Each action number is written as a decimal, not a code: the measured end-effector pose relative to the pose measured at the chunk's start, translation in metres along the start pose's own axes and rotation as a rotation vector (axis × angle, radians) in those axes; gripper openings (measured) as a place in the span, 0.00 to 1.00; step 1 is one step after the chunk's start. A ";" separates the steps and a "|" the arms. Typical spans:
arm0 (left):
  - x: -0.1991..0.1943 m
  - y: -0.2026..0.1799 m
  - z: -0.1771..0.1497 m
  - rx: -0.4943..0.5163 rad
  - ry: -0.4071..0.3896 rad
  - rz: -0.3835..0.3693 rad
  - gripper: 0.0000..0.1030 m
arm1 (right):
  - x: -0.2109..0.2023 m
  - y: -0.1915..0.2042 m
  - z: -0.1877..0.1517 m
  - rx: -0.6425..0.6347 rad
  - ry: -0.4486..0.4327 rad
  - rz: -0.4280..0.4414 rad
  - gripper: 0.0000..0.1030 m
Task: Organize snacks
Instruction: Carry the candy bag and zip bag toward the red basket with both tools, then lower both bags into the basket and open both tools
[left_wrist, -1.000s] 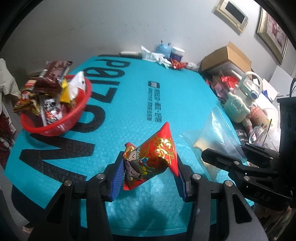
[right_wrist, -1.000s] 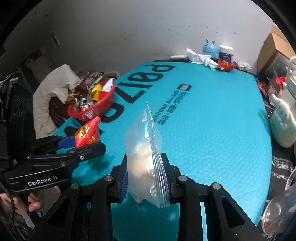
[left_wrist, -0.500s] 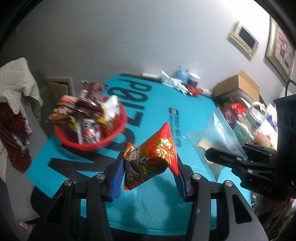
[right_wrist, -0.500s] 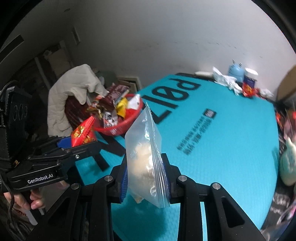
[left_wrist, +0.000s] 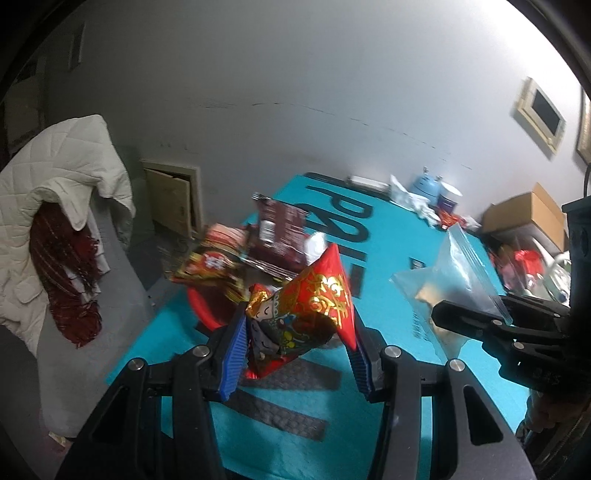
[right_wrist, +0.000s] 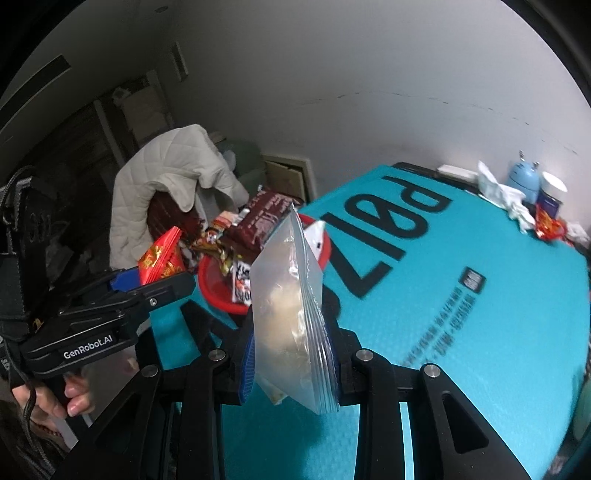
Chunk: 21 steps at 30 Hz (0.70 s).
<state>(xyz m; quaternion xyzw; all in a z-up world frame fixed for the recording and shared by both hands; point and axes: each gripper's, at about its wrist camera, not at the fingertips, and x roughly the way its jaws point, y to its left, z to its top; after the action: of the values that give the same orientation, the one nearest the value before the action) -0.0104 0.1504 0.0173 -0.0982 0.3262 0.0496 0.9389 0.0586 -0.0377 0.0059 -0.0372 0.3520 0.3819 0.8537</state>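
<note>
The left tongs (left_wrist: 297, 350) are pinching a red and gold snack packet (left_wrist: 306, 314) between their blue pads (left_wrist: 232, 360), holding it up off the tabletop (left_wrist: 388, 280). The packet is standing tilted, its pointed corner rising to the upper right. The right tongs (right_wrist: 291, 354) are gripping a clear zip bag (right_wrist: 291, 306) with pale contents, holding it upright above the tabletop with its sealed edge pointing up.

Just beyond the left tongs a red basket (left_wrist: 207, 310) is sitting near the tabletop's left edge, heaped with wrapped snacks; a dark brown packet (left_wrist: 279, 230) is sticking up out of the pile. In the right wrist view the same basket is lying behind the zip bag and to its left. The teal tabletop is carrying large black lettering.

At the far end of the tabletop a light blue bottle (right_wrist: 524, 181), a white-lidded jar (right_wrist: 552, 192) and crumpled white paper (right_wrist: 498, 194) are standing close together. A cardboard box (left_wrist: 528, 214) is resting to the right. A white quilted jacket (left_wrist: 55, 184) is hanging over a chair on the left.
</note>
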 end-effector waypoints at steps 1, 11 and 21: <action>0.003 0.004 0.003 -0.003 -0.002 0.011 0.47 | 0.004 0.000 0.004 -0.005 -0.002 0.005 0.30; 0.016 0.018 0.029 0.027 -0.045 0.061 0.47 | 0.030 0.001 0.036 -0.038 -0.015 0.017 0.30; 0.044 0.015 0.032 0.071 -0.045 0.093 0.47 | 0.054 -0.009 0.056 -0.065 -0.031 -0.032 0.30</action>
<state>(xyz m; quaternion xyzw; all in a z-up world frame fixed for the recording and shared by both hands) 0.0404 0.1733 0.0120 -0.0485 0.3107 0.0837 0.9456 0.1212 0.0084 0.0121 -0.0646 0.3255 0.3798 0.8635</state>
